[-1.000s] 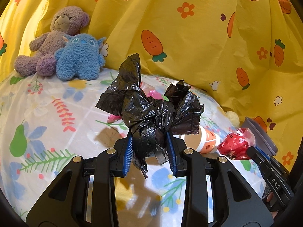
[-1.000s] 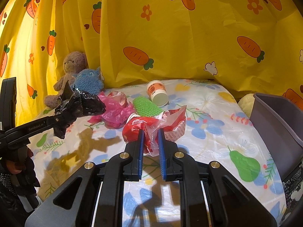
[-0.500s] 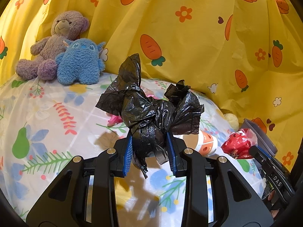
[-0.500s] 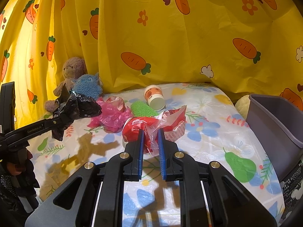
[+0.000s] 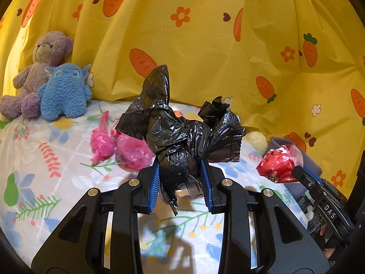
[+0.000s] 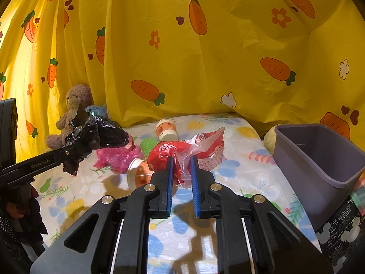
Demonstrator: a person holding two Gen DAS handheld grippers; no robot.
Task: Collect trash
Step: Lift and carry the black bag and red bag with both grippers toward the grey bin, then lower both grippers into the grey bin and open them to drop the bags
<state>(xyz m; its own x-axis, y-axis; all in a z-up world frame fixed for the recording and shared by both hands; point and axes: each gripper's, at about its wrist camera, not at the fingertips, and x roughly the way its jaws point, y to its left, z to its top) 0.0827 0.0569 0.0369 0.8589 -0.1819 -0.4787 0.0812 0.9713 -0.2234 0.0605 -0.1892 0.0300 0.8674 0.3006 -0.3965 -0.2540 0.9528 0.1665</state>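
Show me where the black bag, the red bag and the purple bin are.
black bag [image 5: 182, 137], left wrist view, crumpled middle.
red bag [image 6: 164, 153], right wrist view, red front bulge.
purple bin [image 6: 319, 162], right wrist view, near outer wall.

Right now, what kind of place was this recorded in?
Probably a staged home corner, perhaps a child's bed or play table: a yellow carrot-print curtain as backdrop, a fruit-and-flower printed sheet over the surface, and a teddy bear with a blue plush monster at the back.
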